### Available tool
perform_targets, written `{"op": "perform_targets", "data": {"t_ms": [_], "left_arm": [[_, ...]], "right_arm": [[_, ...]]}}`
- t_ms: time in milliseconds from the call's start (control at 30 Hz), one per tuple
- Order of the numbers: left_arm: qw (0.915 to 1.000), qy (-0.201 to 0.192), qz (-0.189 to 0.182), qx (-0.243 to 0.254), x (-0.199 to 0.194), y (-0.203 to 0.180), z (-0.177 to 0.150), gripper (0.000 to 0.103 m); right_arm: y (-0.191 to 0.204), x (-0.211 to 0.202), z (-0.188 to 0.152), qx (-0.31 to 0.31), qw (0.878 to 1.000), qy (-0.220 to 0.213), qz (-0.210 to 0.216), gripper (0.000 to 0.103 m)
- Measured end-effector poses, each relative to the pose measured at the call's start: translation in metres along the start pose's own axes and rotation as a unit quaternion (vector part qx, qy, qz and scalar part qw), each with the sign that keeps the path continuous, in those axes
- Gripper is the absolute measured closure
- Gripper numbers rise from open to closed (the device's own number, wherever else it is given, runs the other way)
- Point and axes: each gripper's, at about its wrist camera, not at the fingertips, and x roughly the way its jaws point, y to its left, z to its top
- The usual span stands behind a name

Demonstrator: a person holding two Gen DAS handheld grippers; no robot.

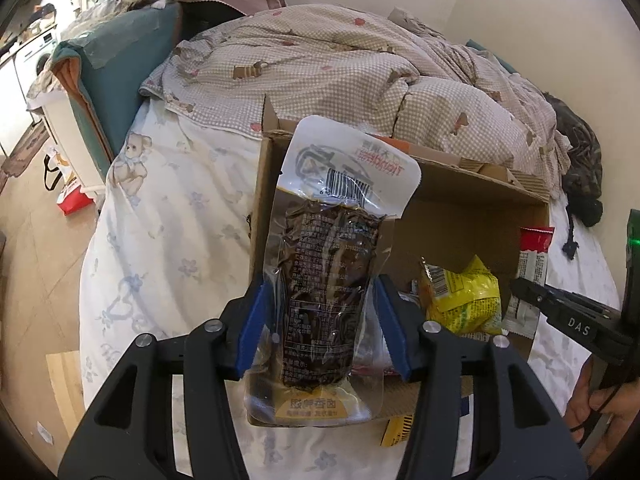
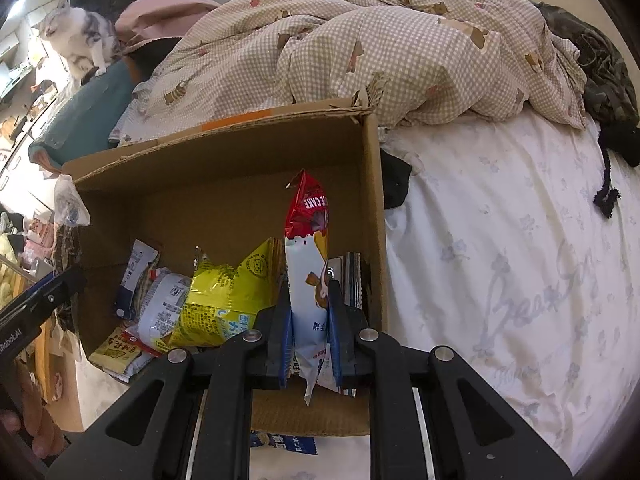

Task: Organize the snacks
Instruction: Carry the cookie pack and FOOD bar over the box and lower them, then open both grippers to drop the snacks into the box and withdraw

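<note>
- left gripper [image 1: 320, 312] fingers clamped on a clear vacuum pouch of dark braised meat [image 1: 326, 280], white barcoded top, over the cardboard box [image 1: 472, 208]
- right gripper [image 2: 310, 328] fingers pinching a red-and-white cake packet [image 2: 307, 264] upright, by the box's right wall

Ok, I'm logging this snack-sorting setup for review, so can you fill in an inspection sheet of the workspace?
Surface: bed sheet, white with a pale flower print; the cardboard box sits on it.
Job's things: dark vacuum-packed snack held over the box; red-and-white cake packet also held over it; yellow packet and other wrappers inside.
Clutter: a packet lies outside the box's near edge.
Grippers: left gripper fingers shut on the dark snack; right gripper shut on the cake packet.
Cables: nothing seen.
Surroundings: rumpled checked duvet, teal cushion, cat perched on it.
</note>
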Motion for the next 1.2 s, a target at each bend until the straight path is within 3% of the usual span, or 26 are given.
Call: {"op": "perform_targets", "data": {"t_ms": [267, 533, 833, 1000, 1067, 1133, 1167, 1200], "left_arm": [[1.0000, 0.000, 0.006, 0.003, 0.002, -0.003, -0.002, 0.051], [0.9999, -0.009, -0.006, 0.013, -0.005, -0.008, 0.000, 0.050], [1.0000, 0.002, -0.001, 0.003, -0.006, -0.006, 0.001, 0.043], [0.9993, -0.026, 0.001, 0.027, -0.017, -0.013, 0.002, 0.042], [0.9991, -0.031, -0.001, 0.029, -0.020, -0.014, 0.003, 0.033], [0.9988, -0.041, 0.000, 0.028, -0.024, -0.015, 0.003, 0.017], [0.9986, -0.045, -0.001, 0.028, -0.026, -0.015, 0.003, 0.015], [0.9984, -0.048, -0.001, 0.030, -0.027, -0.016, 0.004, 0.015]], "right_arm": [[-0.003, -0.006, 0.002, 0.011, 1.000, -0.016, 0.007, 0.087], [-0.003, -0.006, 0.002, 0.026, 0.999, -0.018, 0.042, 0.085], [-0.004, -0.009, 0.003, 0.034, 0.998, -0.030, 0.039, 0.083], [-0.003, -0.007, 0.003, 0.030, 0.999, -0.025, 0.032, 0.083], [-0.003, -0.008, 0.003, 0.032, 0.998, -0.026, 0.040, 0.083], [-0.002, -0.010, 0.003, 0.027, 0.998, -0.031, 0.041, 0.083], [-0.001, -0.011, 0.003, 0.026, 0.998, -0.031, 0.043, 0.082], [-0.001, -0.011, 0.003, 0.026, 0.998, -0.031, 0.046, 0.074]]}}
